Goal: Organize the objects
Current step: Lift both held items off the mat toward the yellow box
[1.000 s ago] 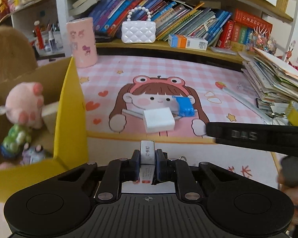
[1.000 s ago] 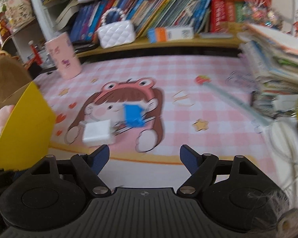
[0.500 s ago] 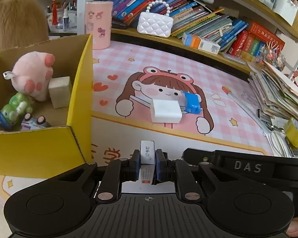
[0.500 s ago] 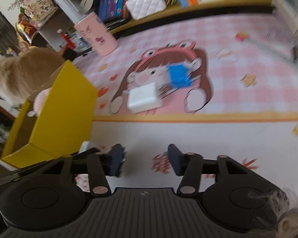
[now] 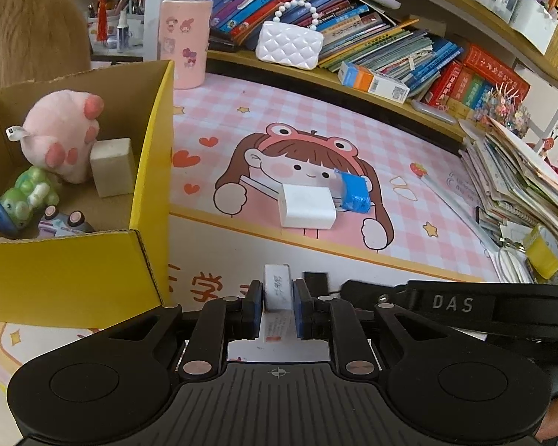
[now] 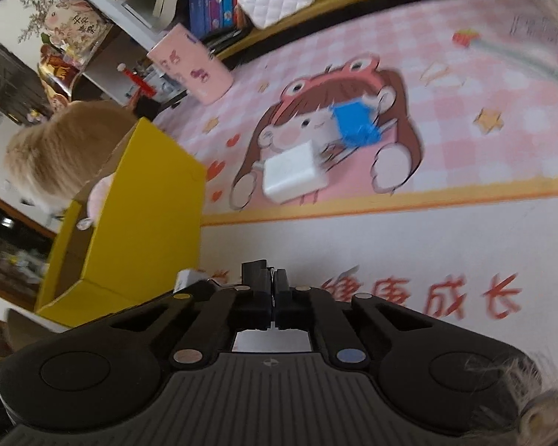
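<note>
My left gripper (image 5: 277, 291) is shut on a small white box with printed characters (image 5: 276, 278), held low over the pink cartoon desk mat (image 5: 316, 122). In the right wrist view, that small white box (image 6: 186, 278) peeks out at the left. My right gripper (image 6: 273, 288) has its jaws closing until they meet, with nothing between them. In the left wrist view, the right gripper (image 5: 316, 281) reaches in from the right, its tip beside my left fingers. A white charger block (image 5: 307, 206) and a blue packet (image 5: 355, 191) lie on the mat. The yellow cardboard box (image 5: 70, 271) stands at the left.
Inside the yellow box are a pink plush (image 5: 61, 130), a green toy (image 5: 28, 195) and a white block (image 5: 112, 171). A pink canister (image 5: 184, 42), a white purse (image 5: 289, 44) and book rows stand behind. Stacked papers (image 5: 520, 174) pile up at the right.
My right gripper went from wide open to shut and swung left, down toward my left gripper. The left gripper kept its hold on the small white box and rolled, showing more of the yellow box.
</note>
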Demonstrator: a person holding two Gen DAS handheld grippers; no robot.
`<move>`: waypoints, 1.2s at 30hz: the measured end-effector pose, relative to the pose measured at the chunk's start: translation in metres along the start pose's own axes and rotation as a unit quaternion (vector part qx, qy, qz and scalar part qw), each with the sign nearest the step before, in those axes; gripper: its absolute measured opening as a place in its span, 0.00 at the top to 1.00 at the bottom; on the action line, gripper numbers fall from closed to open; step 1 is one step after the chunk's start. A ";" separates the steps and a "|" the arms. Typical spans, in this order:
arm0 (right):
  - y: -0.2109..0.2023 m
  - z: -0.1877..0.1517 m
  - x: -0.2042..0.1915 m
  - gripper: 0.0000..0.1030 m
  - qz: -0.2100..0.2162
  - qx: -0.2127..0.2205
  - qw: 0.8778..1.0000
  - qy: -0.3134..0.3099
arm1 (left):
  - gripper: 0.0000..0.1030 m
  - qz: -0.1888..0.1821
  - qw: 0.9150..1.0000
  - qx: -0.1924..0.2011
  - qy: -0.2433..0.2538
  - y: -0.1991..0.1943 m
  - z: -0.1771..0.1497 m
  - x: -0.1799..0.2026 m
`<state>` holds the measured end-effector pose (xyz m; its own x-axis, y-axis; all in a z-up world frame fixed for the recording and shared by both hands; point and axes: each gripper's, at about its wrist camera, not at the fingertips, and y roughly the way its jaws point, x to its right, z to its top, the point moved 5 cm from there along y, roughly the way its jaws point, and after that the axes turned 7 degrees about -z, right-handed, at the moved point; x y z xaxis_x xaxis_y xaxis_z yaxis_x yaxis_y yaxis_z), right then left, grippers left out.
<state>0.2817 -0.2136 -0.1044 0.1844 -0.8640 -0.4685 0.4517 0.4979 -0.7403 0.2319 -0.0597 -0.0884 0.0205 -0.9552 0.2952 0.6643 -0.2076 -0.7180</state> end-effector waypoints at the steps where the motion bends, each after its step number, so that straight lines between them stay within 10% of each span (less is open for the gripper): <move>1: -0.003 0.002 0.000 0.98 -0.016 0.011 1.000 -0.009 | 0.86 0.000 1.000 0.002 0.001 -0.001 0.001 0.000; 12: -0.030 0.013 0.012 0.98 -0.089 0.084 0.992 -0.023 | 0.91 -0.007 0.999 0.005 0.031 0.001 0.002 0.011; 28: -0.059 0.004 0.049 0.98 -0.135 0.112 0.984 0.025 | 0.24 -0.003 0.996 0.015 0.085 -0.001 -0.004 0.038; 36: -0.058 0.000 0.049 0.98 -0.134 0.104 0.985 0.015 | 0.18 0.017 0.998 -0.015 0.065 0.018 -0.009 0.034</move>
<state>0.2644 -0.2845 -0.0842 0.0110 -0.9581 -0.2861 0.6501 0.2243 -0.7260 0.2376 -0.0979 -0.0966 -0.0562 -0.9806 0.1877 0.6427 -0.1794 -0.7448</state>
